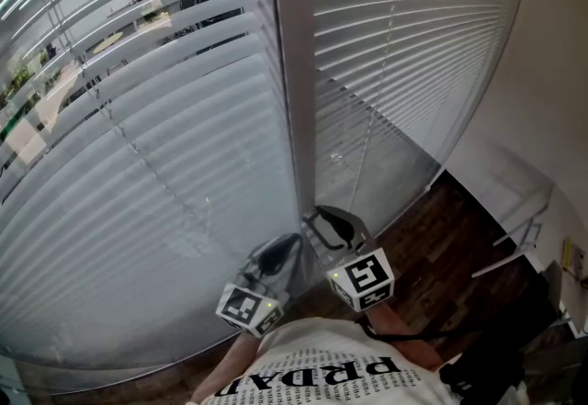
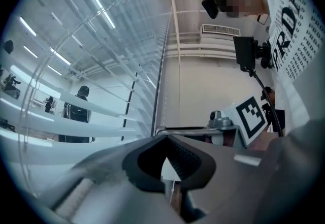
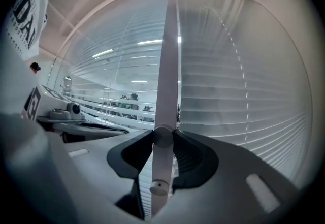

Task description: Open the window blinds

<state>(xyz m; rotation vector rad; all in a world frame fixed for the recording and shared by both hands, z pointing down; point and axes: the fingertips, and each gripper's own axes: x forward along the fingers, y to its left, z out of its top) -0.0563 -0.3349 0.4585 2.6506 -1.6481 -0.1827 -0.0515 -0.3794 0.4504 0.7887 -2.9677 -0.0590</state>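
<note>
Office window wall hung with grey horizontal slatted blinds (image 1: 147, 164), tilt wand in hand.
Nearest, the right gripper (image 3: 162, 137) is clenched on the slim white plastic tilt wand (image 3: 169, 65) near its lower end. The left gripper (image 2: 166, 139), just beside it, is closed with nothing surely in it. The wand hangs along the upright grey window frame post (image 1: 292, 73) between the two blinds. It looks light, stiff and smooth, so it may slip when twisted; a firm low grip suits. Beyond, the left-hand slats stand partly open.
</note>
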